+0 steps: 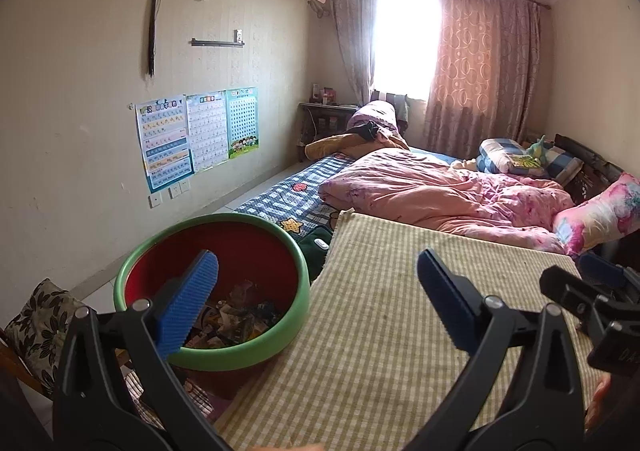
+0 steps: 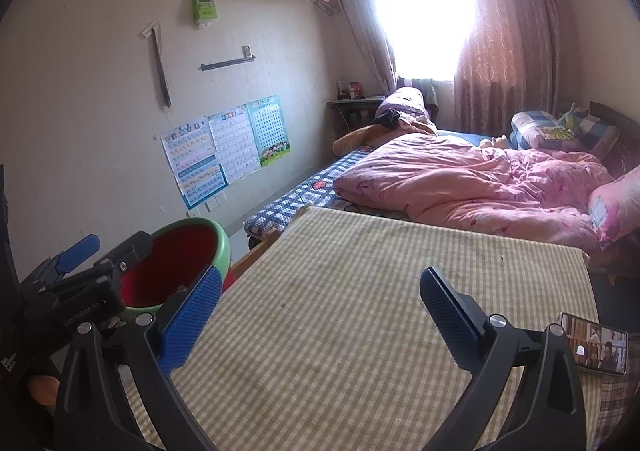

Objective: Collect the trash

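Observation:
A red bin with a green rim (image 1: 244, 223) stands at the left edge of the checked table (image 1: 380, 331). Several scraps of paper trash (image 1: 236, 315) lie in its bottom. My left gripper (image 1: 320, 299) is open and empty, its left finger over the bin and its right finger over the table. My right gripper (image 2: 320, 307) is open and empty above the checked table (image 2: 360, 311). The bin (image 2: 218, 247) shows at the left of the right wrist view, behind the left gripper's body (image 2: 80, 275). No loose trash shows on the table.
A phone (image 2: 596, 347) with a lit screen lies at the table's right edge. A bed with a pink quilt (image 1: 440, 187) runs behind the table. A chair with a patterned cushion (image 1: 36, 323) stands left of the bin. Posters (image 1: 196, 135) hang on the left wall.

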The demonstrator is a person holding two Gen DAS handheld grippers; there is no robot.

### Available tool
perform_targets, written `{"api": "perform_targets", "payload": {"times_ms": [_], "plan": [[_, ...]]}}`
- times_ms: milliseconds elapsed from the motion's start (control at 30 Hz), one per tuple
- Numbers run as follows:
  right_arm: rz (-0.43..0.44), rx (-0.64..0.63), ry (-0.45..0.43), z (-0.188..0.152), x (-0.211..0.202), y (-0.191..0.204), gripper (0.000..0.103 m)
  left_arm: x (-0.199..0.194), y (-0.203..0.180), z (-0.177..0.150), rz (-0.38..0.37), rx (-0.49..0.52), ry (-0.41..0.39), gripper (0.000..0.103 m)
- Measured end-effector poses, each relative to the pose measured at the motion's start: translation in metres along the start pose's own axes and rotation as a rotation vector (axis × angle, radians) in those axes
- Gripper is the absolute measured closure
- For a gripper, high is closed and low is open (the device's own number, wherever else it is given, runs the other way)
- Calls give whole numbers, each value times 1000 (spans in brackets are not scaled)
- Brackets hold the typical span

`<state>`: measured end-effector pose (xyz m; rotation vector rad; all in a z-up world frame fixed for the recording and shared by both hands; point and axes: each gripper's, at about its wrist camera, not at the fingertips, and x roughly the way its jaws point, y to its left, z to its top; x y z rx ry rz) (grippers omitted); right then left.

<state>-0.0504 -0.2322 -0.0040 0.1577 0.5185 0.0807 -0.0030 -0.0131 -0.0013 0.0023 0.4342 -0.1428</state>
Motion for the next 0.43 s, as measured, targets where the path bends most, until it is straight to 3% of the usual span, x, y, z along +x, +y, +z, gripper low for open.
{"api": "perform_targets", "payload": {"times_ms": [233, 433], "plan": [[-98, 70, 132, -33, 16, -39, 7, 4, 5, -5, 20, -4, 29, 5], [-288, 157, 284, -76, 20, -100, 7, 11, 16, -9, 45, -39, 69, 5]]}}
